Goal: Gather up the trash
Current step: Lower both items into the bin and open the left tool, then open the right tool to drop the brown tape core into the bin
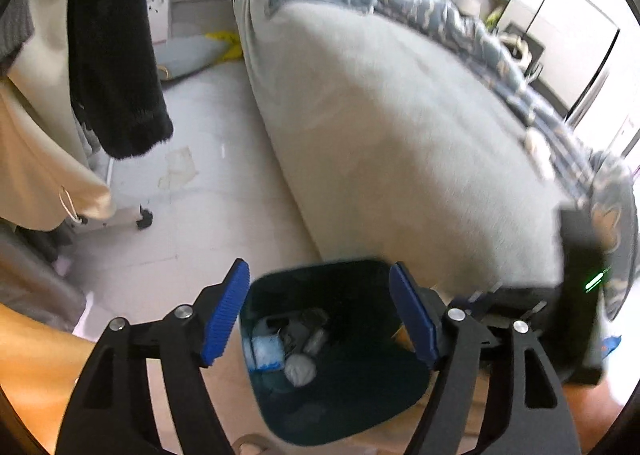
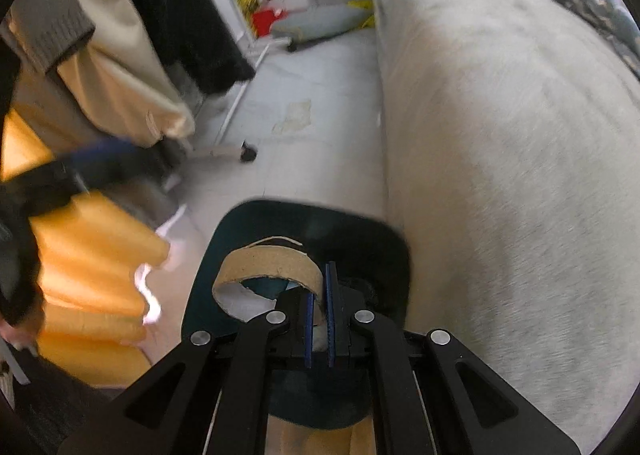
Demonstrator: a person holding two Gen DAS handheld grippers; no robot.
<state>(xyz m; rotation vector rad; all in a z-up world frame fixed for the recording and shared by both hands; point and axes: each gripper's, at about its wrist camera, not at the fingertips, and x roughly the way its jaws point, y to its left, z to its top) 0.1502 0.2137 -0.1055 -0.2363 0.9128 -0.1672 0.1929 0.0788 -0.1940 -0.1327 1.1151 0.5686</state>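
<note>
Above a dark trash bin (image 2: 256,223) beside the bed (image 2: 500,175), right gripper (image 2: 319,319) clamped on a cardboard tube (image 2: 268,267), left gripper (image 1: 320,315) spread wide, crumpled tissue (image 1: 300,369) inside.

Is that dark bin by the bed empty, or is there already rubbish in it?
Not empty. The left wrist view looks down into the bin: crumpled white wads and wrappers lie at the bottom, well below the rim.

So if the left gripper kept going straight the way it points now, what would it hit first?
Probably the open dark bin: the left gripper, jaws wide and empty, aims into its mouth, so it would likely reach the crumpled trash inside. Depth is uncertain.
</note>
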